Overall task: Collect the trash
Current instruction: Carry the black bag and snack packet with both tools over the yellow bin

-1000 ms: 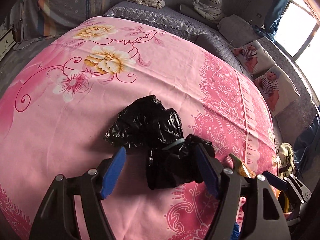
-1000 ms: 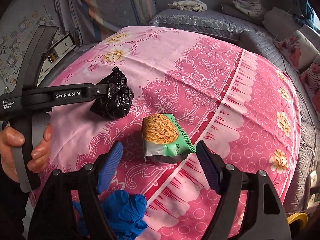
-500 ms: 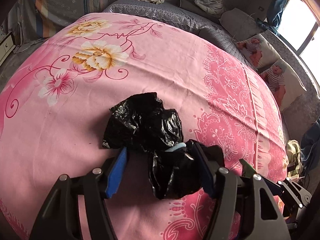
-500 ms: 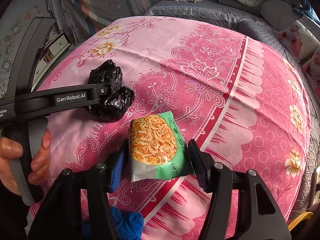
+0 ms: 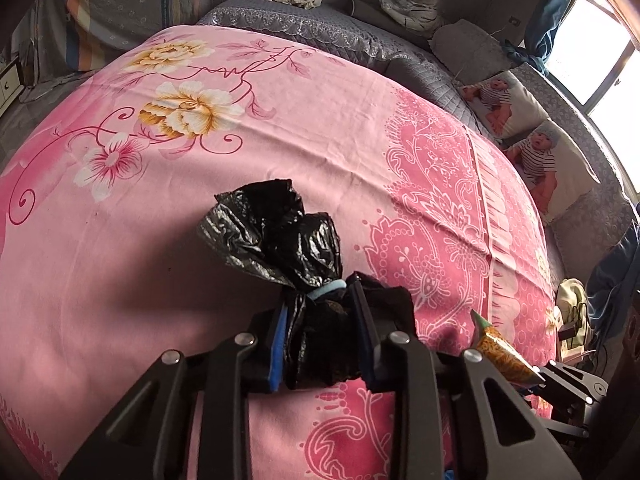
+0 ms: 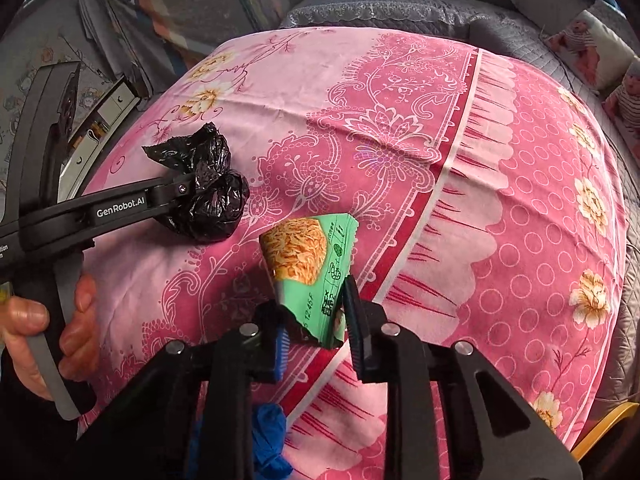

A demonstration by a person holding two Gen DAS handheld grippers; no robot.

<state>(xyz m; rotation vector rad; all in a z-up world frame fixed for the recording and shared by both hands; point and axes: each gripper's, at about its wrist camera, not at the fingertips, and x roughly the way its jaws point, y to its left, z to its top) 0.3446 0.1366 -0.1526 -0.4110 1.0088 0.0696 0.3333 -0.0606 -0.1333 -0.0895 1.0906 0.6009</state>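
Closing left jaws pinching black bag point(image 5: 276, 236), right jaws squeezing noodle packet point(image 6: 308, 264)

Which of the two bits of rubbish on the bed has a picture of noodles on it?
The green snack packet, pinched by the closing right gripper; the other is a plain crumpled black bag.

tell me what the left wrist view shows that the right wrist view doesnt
Only the left wrist view shows the window and the blue band tied around the black bag.

Only the right wrist view shows a hand gripping the other tool's handle, and blue gloves at the bottom edge.

Both show the black trash bag between the closing left gripper jaws, the snack wrapper in the closing right gripper, and the pink bedspread.
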